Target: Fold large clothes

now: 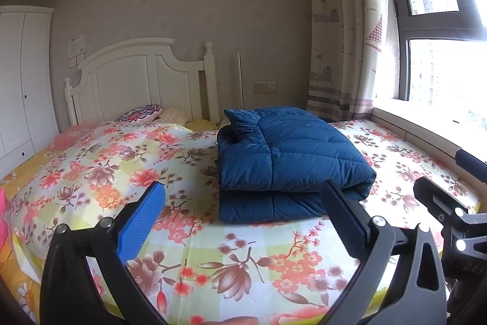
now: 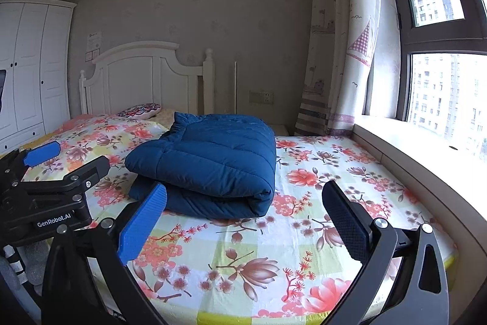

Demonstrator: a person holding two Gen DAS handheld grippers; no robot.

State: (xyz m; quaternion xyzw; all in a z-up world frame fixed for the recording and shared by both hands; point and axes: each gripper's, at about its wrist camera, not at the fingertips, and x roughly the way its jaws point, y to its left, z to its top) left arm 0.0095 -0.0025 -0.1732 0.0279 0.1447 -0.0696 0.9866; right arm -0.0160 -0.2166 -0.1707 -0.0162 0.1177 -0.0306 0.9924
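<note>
A dark blue quilted padded garment (image 1: 289, 160) lies folded into a thick rectangular bundle on the floral bed sheet (image 1: 213, 258); it also shows in the right wrist view (image 2: 210, 163). My left gripper (image 1: 243, 218) is open and empty, held above the sheet just in front of the bundle. My right gripper (image 2: 246, 218) is open and empty, in front of the bundle's near right corner. The left gripper's body (image 2: 45, 194) shows at the left of the right wrist view, and the right gripper's body (image 1: 450, 212) at the right of the left wrist view.
A white headboard (image 1: 140, 75) and a patterned pillow (image 1: 140, 113) are at the far end of the bed. A white wardrobe (image 1: 21, 81) stands left. A window sill (image 2: 426, 154), curtain (image 2: 341, 51) and window run along the right side.
</note>
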